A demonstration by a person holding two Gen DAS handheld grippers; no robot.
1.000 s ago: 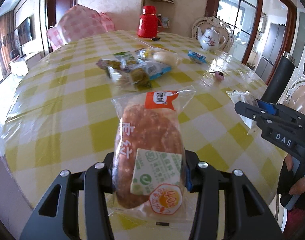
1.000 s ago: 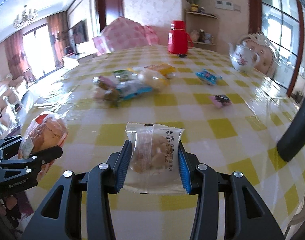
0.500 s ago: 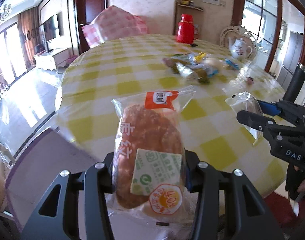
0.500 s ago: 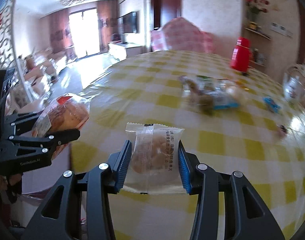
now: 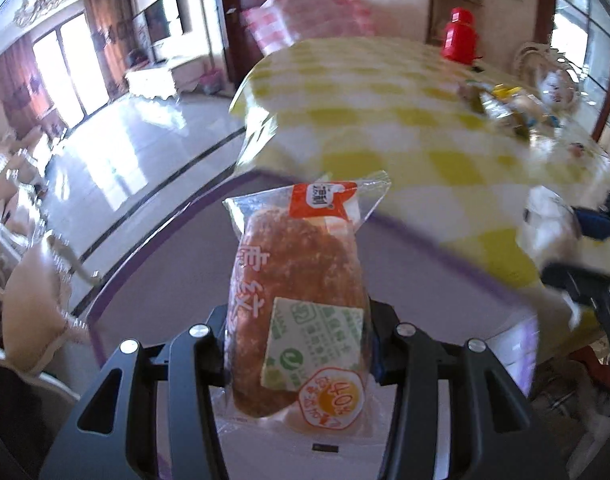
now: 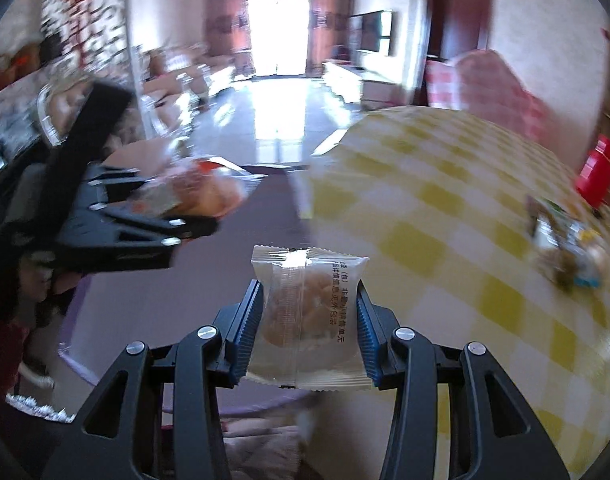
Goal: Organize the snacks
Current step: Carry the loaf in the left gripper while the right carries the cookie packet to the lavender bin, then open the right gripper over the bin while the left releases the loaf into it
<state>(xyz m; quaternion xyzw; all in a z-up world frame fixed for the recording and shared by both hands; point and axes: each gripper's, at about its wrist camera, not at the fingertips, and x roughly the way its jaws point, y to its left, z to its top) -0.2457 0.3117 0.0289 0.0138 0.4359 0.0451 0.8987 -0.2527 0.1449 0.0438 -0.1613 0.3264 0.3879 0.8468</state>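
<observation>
My left gripper (image 5: 299, 344) is shut on a clear packet of reddish-brown bread with an orange label (image 5: 297, 300). It holds the packet in the air off the table's left edge; it also shows in the right wrist view (image 6: 203, 194). My right gripper (image 6: 309, 320) is shut on a small clear packet with a pale pastry (image 6: 311, 312), held just off the edge of the yellow-checked table (image 6: 445, 216). A pile of loose snack packets (image 5: 509, 110) lies on the table, far right in both views (image 6: 565, 248).
A purple mat or surface (image 5: 185, 272) lies below both grippers beside the table. A red thermos (image 5: 459, 40) and a white teapot (image 5: 557, 88) stand at the table's far side. A pink-checked chair (image 6: 493, 88) stands behind the table. Shiny floor (image 5: 117, 160) stretches to the left.
Both grippers have swung left, away from the table top, with their packets still held. The snack pile has slid to the far right of both views.
</observation>
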